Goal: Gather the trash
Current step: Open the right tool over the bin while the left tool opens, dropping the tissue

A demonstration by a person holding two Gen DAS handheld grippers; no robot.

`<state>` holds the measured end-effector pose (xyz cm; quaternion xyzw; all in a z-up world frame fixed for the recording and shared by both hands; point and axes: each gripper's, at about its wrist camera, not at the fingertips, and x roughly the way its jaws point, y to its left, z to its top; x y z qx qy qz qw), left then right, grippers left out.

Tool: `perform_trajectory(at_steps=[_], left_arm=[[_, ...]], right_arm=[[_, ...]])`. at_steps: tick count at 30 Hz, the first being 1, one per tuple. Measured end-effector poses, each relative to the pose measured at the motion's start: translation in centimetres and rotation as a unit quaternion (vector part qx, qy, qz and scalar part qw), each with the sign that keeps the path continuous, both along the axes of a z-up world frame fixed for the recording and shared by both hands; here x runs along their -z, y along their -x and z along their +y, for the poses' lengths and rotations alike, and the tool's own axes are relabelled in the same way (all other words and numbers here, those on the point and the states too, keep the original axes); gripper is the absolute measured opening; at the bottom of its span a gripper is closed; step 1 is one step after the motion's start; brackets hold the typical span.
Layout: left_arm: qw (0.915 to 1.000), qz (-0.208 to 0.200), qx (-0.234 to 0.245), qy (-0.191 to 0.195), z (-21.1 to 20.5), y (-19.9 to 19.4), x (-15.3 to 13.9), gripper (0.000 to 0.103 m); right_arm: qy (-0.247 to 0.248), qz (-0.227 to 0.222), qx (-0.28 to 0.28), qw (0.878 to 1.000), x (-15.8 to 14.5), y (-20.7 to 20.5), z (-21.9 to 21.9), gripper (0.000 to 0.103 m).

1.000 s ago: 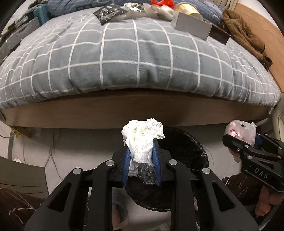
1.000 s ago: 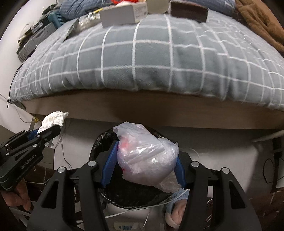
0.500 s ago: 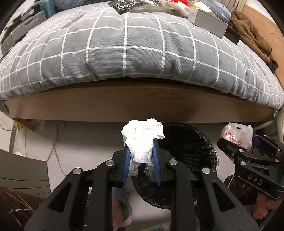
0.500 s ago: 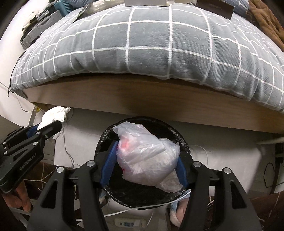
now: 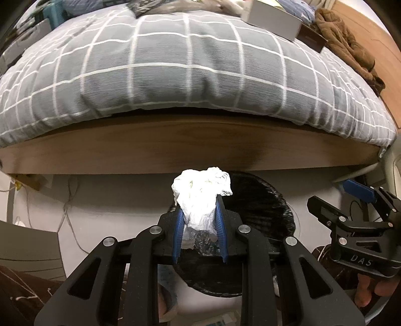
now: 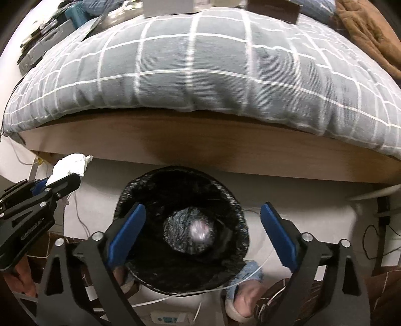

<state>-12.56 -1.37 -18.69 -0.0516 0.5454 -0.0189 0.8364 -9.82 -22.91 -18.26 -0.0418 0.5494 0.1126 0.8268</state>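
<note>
My left gripper (image 5: 199,213) is shut on a crumpled white tissue (image 5: 201,194), held just left of a black-lined trash bin (image 5: 265,210) on the floor. My right gripper (image 6: 200,225) is open and empty, directly above the bin's mouth (image 6: 150,190). A blurred clear plastic bag (image 6: 199,229) lies deep inside the bin. The left gripper with its tissue (image 6: 71,165) also shows at the left of the right wrist view. The right gripper (image 5: 351,200) shows open at the right of the left wrist view.
A bed with a grey checked duvet (image 5: 188,70) and a wooden side rail (image 5: 190,148) stands right behind the bin. Boxes (image 5: 273,21) and a brown garment (image 5: 348,42) lie on the bed. Cables (image 6: 253,275) and slippered feet (image 6: 244,298) are by the bin.
My right gripper has opened and let go of the plastic bag, which has dropped into the bin. My left gripper still holds the tissue and has shifted slightly toward the bin.
</note>
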Motion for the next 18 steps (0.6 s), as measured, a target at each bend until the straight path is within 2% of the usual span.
perform_trajectory(at_steps=[12,18], left_arm=[[0.9991,0.008,0.040,0.013,-5.2,-1.1,-0.1,0.023],[0.9983,0.012,0.056,0.013,-7.5,-1.3,-0.1,0.023]], right_arm=[[0.016,-0.018,0.050,0.998,-0.7,0.1,-5.8,0.093],[0.019,-0.025,0.064,0.997,-0.8,0.1,-7.2,0.093]])
